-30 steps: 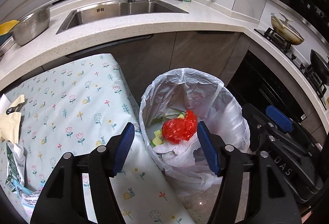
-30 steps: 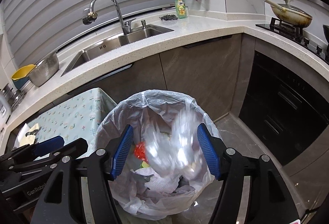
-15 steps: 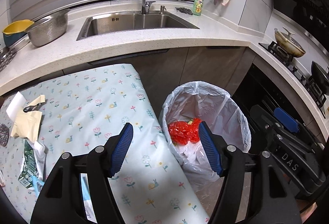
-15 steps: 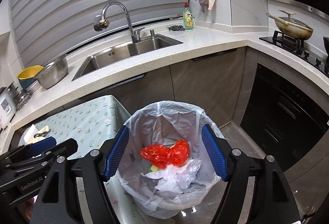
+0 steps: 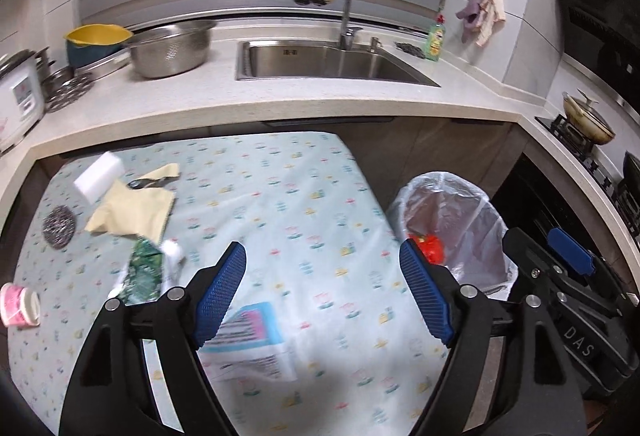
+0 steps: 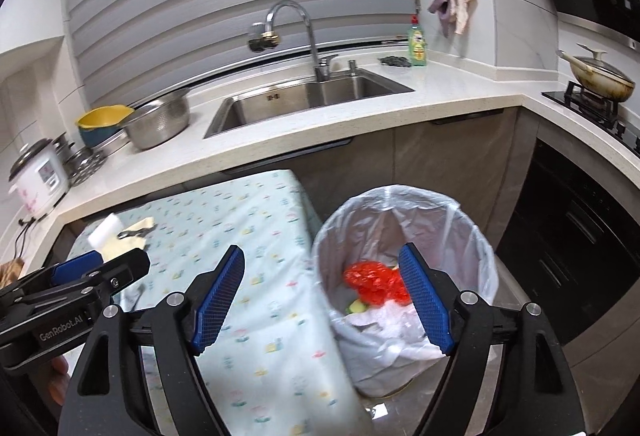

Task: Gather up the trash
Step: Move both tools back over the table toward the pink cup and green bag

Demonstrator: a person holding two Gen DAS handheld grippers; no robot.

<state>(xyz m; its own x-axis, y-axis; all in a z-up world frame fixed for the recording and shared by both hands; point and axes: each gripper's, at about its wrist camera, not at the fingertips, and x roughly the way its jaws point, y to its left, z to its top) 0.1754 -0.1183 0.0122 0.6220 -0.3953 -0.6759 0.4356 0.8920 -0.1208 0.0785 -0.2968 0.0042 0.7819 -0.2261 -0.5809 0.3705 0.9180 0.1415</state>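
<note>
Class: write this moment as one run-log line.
left gripper: opening, empty | right gripper: opening, empty | bin: red bag inside | table: wrappers remain

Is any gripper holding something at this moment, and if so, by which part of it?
Nothing is held. The left gripper and the right gripper are both empty, their jaws opening with nothing between them.

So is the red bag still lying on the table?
No, the red bag lies inside the lined bin, beside the table.

Bare tablecloth (image 5: 304,204) mid-table; litter (image 5: 132,212) crowding its left
</note>
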